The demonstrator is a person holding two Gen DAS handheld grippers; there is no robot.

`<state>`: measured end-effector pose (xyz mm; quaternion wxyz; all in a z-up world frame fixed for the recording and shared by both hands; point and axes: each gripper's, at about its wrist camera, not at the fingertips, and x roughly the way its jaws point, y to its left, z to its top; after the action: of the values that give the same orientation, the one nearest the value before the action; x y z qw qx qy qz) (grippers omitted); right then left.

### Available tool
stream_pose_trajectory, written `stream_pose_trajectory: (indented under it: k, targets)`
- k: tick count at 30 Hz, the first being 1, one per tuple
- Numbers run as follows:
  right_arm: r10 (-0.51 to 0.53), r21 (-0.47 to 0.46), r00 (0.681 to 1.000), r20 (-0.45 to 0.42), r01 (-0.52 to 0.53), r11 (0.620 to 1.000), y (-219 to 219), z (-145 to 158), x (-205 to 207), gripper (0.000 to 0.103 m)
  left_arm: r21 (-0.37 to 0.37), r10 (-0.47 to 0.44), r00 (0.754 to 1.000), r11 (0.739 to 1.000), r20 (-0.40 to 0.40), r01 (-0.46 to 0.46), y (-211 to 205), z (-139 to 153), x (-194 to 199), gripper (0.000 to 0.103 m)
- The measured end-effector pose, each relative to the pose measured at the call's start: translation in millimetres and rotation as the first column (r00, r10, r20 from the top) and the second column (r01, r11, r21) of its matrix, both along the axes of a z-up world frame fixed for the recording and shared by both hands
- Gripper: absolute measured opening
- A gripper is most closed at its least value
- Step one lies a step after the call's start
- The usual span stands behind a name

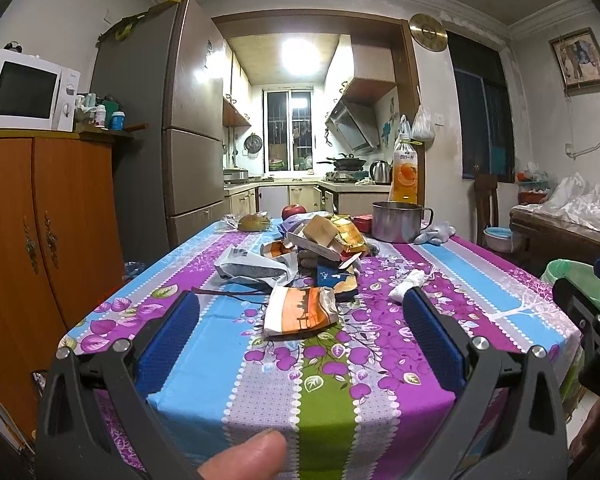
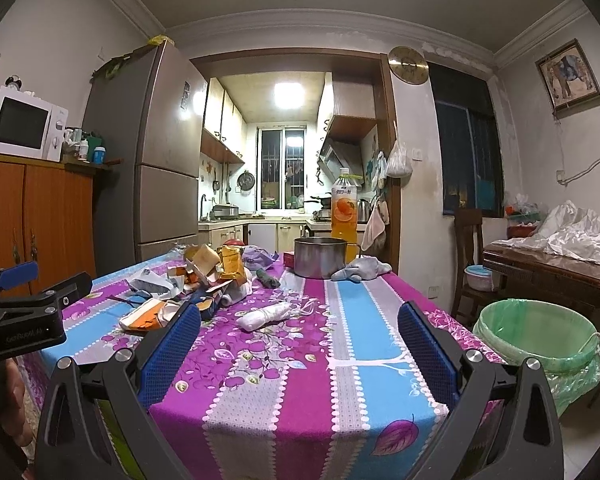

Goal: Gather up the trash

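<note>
A pile of trash point(image 1: 316, 252) lies mid-table: crumpled wrappers, a grey bag, torn boxes. An orange-and-white wrapper point(image 1: 300, 312) lies nearest, just ahead of my open, empty left gripper point(image 1: 302, 300). A rolled white tissue point(image 1: 408, 284) lies to its right. In the right wrist view the pile point(image 2: 204, 276) sits ahead-left, the orange wrapper point(image 2: 144, 316) beside the left finger and the tissue point(image 2: 266, 316) ahead of my open, empty right gripper point(image 2: 300, 312). A green-lined trash bin point(image 2: 540, 340) stands right of the table.
A steel pot point(image 2: 320, 256), an orange juice bottle point(image 2: 344, 208), a grey cloth point(image 2: 360, 270) and an apple point(image 1: 293, 211) sit at the table's far end. A wooden cabinet point(image 1: 40, 232) with a microwave stands left. A chair point(image 2: 468, 256) and a side table point(image 2: 548, 272) stand right.
</note>
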<state>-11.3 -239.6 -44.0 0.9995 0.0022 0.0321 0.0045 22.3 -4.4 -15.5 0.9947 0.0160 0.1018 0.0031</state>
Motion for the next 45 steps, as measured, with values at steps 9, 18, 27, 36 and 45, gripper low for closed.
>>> stream_pose_trajectory:
  k: [9,18,27,36,45]
  targets:
    - [0.002,-0.006,1.000,-0.012,-0.002,1.000,1.9,-2.6,6.8,0.098,0.001,-0.004,1.000,1.000,-0.007,0.004,-0.6,0.1,3.4,0.098]
    - [0.006,-0.009,1.000,-0.016,-0.006,1.000,2.4,-4.0,10.1,0.098,0.000,-0.004,1.000,1.000,-0.009,0.004,-0.6,0.3,4.6,0.098]
    - [0.005,-0.009,1.000,-0.015,-0.005,1.000,2.6,-4.1,11.0,0.098,-0.001,-0.009,1.000,1.000,-0.008,0.009,-0.9,-0.1,6.8,0.098]
    - [0.006,-0.010,1.000,-0.017,-0.006,1.000,3.6,-4.5,11.0,0.098,-0.001,-0.011,1.000,1.000,-0.010,0.011,-1.6,-0.7,7.3,0.098]
    - [0.007,-0.014,1.000,-0.022,-0.008,1.000,6.6,-4.8,12.2,0.098,0.003,-0.016,1.000,1.000,-0.016,0.016,-2.5,-2.2,6.6,0.098]
